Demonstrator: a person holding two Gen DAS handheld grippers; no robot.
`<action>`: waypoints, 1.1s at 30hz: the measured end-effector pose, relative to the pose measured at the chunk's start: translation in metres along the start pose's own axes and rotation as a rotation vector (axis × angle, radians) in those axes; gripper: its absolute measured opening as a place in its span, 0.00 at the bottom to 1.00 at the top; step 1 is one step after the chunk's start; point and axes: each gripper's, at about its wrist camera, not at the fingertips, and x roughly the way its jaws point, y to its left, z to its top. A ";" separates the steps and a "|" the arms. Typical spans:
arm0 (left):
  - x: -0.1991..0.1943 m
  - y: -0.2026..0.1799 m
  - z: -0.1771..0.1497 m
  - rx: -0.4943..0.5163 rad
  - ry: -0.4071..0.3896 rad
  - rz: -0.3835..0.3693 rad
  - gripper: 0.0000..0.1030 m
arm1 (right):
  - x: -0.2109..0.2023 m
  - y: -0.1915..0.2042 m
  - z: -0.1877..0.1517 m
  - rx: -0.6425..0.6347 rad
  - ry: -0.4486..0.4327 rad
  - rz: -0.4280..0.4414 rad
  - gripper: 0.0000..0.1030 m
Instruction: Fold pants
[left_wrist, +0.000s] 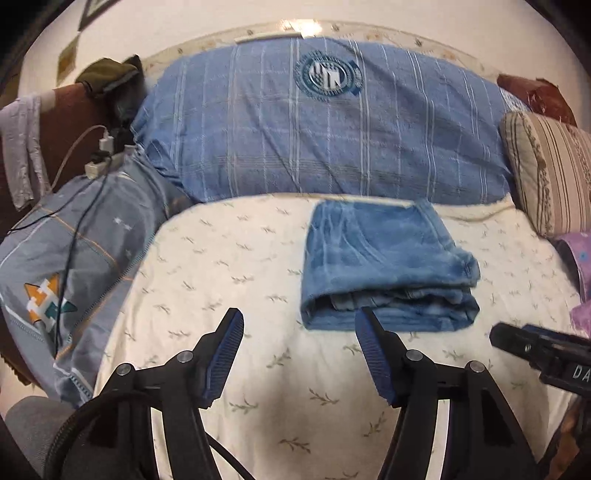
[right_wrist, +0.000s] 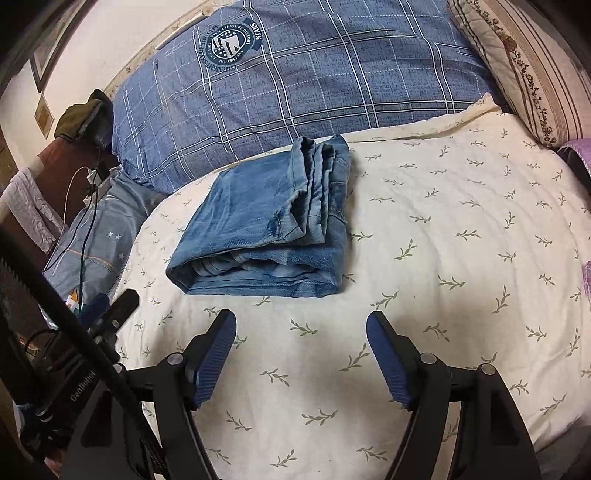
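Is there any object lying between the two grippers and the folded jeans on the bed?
No, nothing visible does. Only bare leaf-print bedspread lies between the open right gripper and the folded jeans. The open left gripper is right at their near edge, holding nothing.

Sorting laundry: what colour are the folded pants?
Faded blue denim pants, clearest in the right wrist view.
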 end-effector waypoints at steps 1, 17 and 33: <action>-0.002 0.000 -0.001 -0.003 -0.016 0.010 0.63 | 0.000 0.000 0.000 0.000 -0.001 0.000 0.72; -0.024 -0.002 -0.004 -0.005 -0.086 0.037 0.79 | -0.031 0.006 0.007 -0.028 -0.132 -0.018 0.72; -0.016 -0.005 0.008 0.010 -0.029 0.007 0.79 | -0.033 0.014 0.003 -0.050 -0.135 -0.018 0.78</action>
